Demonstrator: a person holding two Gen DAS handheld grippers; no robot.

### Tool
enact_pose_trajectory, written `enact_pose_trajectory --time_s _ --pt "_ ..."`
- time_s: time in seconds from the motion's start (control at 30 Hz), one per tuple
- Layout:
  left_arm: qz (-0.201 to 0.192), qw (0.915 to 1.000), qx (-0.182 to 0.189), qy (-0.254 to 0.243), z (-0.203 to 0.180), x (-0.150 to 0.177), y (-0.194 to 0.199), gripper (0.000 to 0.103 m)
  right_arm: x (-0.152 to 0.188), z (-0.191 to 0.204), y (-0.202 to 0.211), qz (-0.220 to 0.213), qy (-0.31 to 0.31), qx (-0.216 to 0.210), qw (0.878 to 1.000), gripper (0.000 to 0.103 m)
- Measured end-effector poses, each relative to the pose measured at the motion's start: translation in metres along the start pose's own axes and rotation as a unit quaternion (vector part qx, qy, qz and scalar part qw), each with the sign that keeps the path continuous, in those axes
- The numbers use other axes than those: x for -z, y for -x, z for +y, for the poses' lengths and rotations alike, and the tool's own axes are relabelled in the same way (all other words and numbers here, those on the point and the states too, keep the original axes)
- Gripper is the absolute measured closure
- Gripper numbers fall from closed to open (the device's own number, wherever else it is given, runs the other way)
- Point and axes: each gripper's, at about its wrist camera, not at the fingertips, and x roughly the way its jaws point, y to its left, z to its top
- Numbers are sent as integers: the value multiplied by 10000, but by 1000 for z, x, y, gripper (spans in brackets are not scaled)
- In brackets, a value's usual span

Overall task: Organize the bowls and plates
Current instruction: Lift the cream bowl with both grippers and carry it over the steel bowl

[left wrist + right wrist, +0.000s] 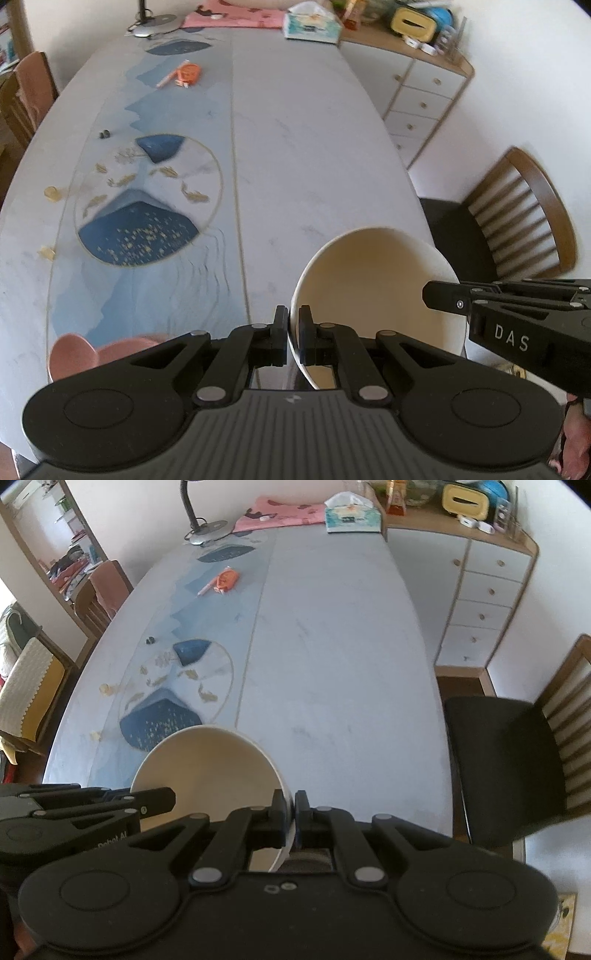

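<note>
Cream bowl (373, 295) at lower centre, rim pinched on opposite sides between clamped left fingers (281, 325) and right fingers (279, 808).

Bowl (373, 295) sits at the near end of the table (314, 147), left gripper (293, 334) on its left rim, right gripper (294, 818) on its right rim. Plates (107, 352) lie left of the bowl — chair (517, 760) to its right. Far end: lamp (207, 528), tissue box (351, 517), cabinet (480, 590) right of the table.
</note>
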Motion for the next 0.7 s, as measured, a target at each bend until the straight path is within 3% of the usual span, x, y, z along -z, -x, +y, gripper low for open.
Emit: enact_pose_trajectory --time_s 0.4,0.7 --pt "240 9986 91 -468 -36 41 -9 98 58 -31 9 90 -511 80 9986 97" --pt "312 9972 -100 -673 -53 59 -28 99 78 -47 -5 193 -602 36 9980 97"
